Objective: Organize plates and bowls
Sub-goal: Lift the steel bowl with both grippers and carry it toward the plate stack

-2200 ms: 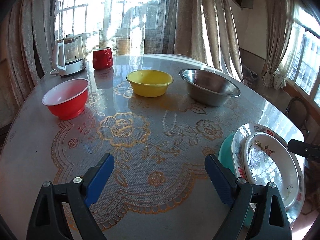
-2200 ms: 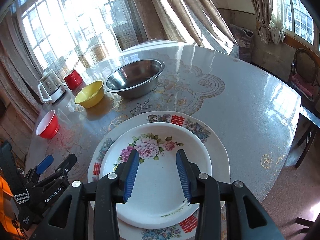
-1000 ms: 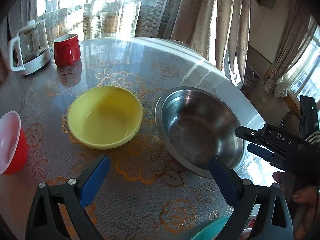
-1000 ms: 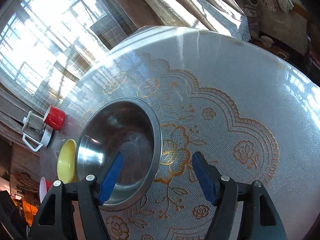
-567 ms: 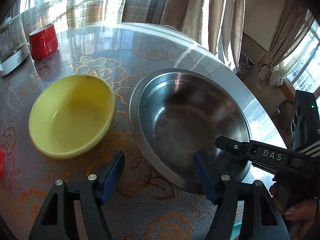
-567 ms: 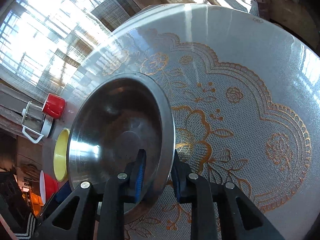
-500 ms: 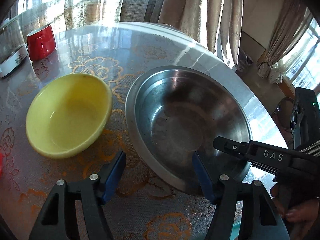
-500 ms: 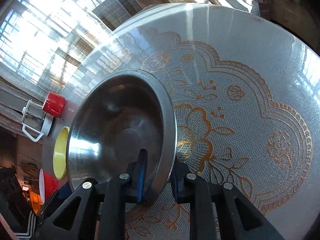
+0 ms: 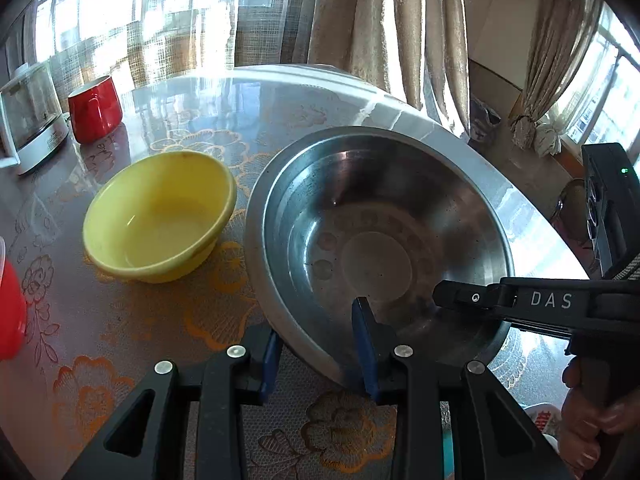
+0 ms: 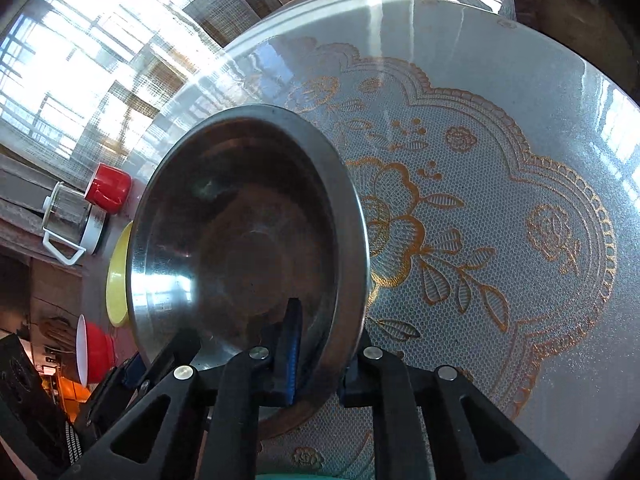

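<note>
Left wrist view: both hand-held grippers (image 9: 318, 354) (image 10: 318, 354) clamp steel bowl (image 9: 380, 240) rim, lace-cloth table (image 10: 500, 240) w/ curtained windows (image 9: 400, 20).

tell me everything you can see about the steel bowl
The steel bowl is wide, shallow and empty, of dull scuffed metal with a flat rolled rim and a round flat base. Both grippers clamp its near rim: the left gripper and the right gripper, each with one jaw inside. It sits tilted over the lace-patterned table, right of the yellow bowl.

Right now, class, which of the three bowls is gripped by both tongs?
The steel bowl, clamped at its near rim; the yellow bowl and red bowl sit untouched.
</note>
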A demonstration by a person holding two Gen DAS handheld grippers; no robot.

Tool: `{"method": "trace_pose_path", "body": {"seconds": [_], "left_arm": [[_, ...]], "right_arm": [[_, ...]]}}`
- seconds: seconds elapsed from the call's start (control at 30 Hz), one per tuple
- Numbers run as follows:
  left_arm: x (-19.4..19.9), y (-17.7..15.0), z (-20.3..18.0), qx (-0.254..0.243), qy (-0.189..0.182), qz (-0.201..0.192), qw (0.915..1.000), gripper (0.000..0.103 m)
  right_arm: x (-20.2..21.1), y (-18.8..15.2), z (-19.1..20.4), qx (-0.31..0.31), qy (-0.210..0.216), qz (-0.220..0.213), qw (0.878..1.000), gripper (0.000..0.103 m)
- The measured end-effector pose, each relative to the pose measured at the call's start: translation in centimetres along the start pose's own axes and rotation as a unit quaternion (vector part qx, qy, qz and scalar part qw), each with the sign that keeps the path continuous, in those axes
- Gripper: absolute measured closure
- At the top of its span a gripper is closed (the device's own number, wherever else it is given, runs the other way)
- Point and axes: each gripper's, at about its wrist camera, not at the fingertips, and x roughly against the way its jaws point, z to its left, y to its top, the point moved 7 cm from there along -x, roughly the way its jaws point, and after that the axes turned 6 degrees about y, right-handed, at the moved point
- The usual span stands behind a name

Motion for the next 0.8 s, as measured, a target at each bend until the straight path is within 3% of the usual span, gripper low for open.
{"method": "trace_pose_path", "body": {"seconds": [0.4,0.8], "left_arm": [[3.1,-3.9,2.7,0.029,0.002,-0.011,0.9995,0.069],[7.2,-5.8,5.3,0.055,0.023,-0.060,0.9964,0.069]], "right_arm": [[0.6,-3.6,1.6,0.018,0.010,0.013,1.000,0.090],[1.5,-5.7,5.4,0.060,0.026,-0.008,0.998,0.090]]}}
